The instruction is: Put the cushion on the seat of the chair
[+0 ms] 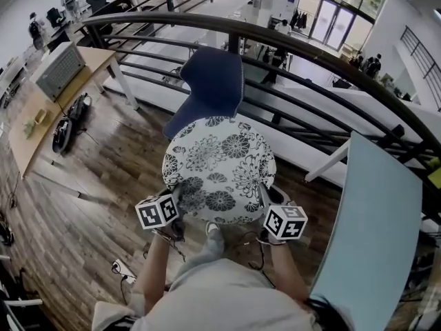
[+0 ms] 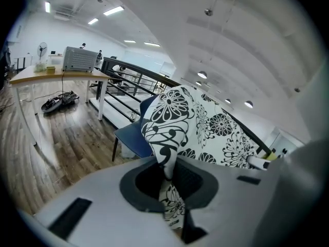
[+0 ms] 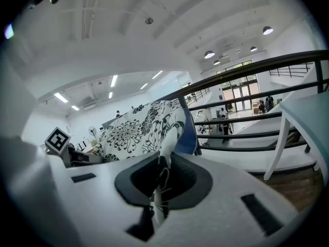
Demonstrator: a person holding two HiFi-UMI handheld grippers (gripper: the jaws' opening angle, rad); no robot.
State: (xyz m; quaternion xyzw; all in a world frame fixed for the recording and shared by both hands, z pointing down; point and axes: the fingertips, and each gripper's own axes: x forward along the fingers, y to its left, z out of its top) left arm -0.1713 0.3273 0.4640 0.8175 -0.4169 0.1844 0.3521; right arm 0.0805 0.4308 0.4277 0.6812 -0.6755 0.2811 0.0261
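Observation:
A round white cushion (image 1: 219,169) with black flower print hangs flat in front of me, over the seat of a dark blue chair (image 1: 212,83). My left gripper (image 1: 173,209) is shut on the cushion's near left edge; the fabric (image 2: 167,163) is pinched between its jaws. On the near right edge my right gripper (image 1: 267,205) is shut too, with cloth (image 3: 163,176) squeezed in its jaws. The chair's backrest shows beyond the cushion; the seat is mostly hidden under it. In the left gripper view the chair (image 2: 131,135) appears behind the cushion.
A curved black railing (image 1: 289,47) runs right behind the chair. A pale blue table (image 1: 375,233) stands at my right. At the left is a wooden desk (image 1: 48,109) carrying a grey box (image 1: 60,69), with a black bag (image 1: 69,126) on the wood floor.

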